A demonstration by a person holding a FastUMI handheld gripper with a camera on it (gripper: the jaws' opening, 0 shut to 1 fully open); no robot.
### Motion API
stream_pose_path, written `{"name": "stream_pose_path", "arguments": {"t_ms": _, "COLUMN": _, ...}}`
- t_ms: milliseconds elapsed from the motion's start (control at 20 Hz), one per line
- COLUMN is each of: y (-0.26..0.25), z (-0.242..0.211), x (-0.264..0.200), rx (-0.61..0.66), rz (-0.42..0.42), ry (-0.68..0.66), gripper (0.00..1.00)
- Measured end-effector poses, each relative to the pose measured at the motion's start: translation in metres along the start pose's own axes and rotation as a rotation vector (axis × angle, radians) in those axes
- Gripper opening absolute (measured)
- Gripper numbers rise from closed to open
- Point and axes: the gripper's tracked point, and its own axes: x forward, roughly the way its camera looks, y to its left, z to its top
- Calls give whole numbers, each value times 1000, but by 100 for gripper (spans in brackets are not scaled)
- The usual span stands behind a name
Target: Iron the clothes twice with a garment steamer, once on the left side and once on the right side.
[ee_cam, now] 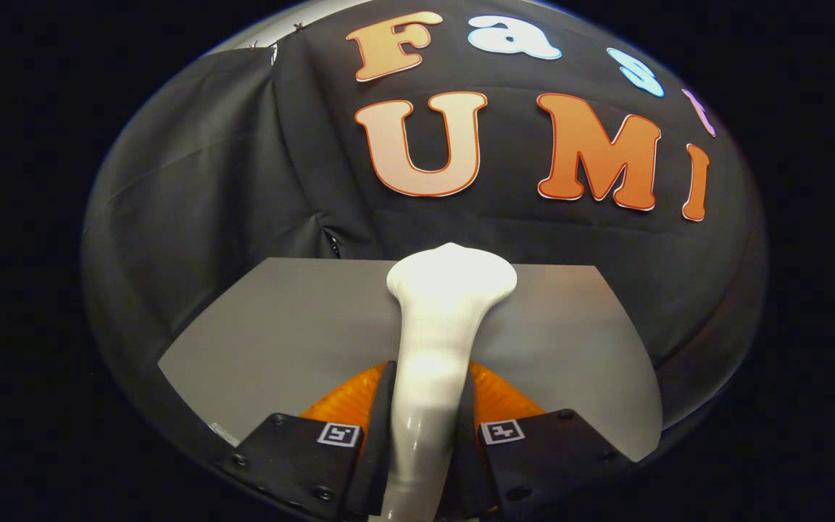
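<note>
A white garment steamer [438, 326] stands up between my two fingers, its narrow handle clamped by them and its wide head rising ahead over the table's far edge. My gripper [428, 428] is shut on that handle. Just under the steamer, beside the fingers [377, 406], a patch of orange cloth [345, 402] shows on both sides; most of it is hidden by the fingers and the steamer.
A grey table top [272, 341] spreads ahead and to both sides of the steamer, ending at a straight far edge. Beyond it hangs the black booth wall [229, 181], with a fold at its left.
</note>
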Motion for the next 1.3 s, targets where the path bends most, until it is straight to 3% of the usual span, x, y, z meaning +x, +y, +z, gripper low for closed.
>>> {"name": "stream_pose_path", "arguments": {"t_ms": 300, "y": 23, "z": 24, "x": -37, "rx": -191, "rz": 42, "ry": -117, "gripper": 46}}
{"name": "stream_pose_path", "arguments": {"t_ms": 450, "y": 31, "z": 18, "x": -74, "rx": -178, "rz": 118, "ry": -149, "gripper": 40}}
{"name": "stream_pose_path", "arguments": {"t_ms": 800, "y": 7, "z": 18, "x": -191, "rx": -67, "rz": 297, "ry": -271, "gripper": 40}}
{"name": "stream_pose_path", "arguments": {"t_ms": 1300, "y": -95, "z": 38, "x": -358, "rx": -95, "rz": 255, "ry": -490, "gripper": 40}}
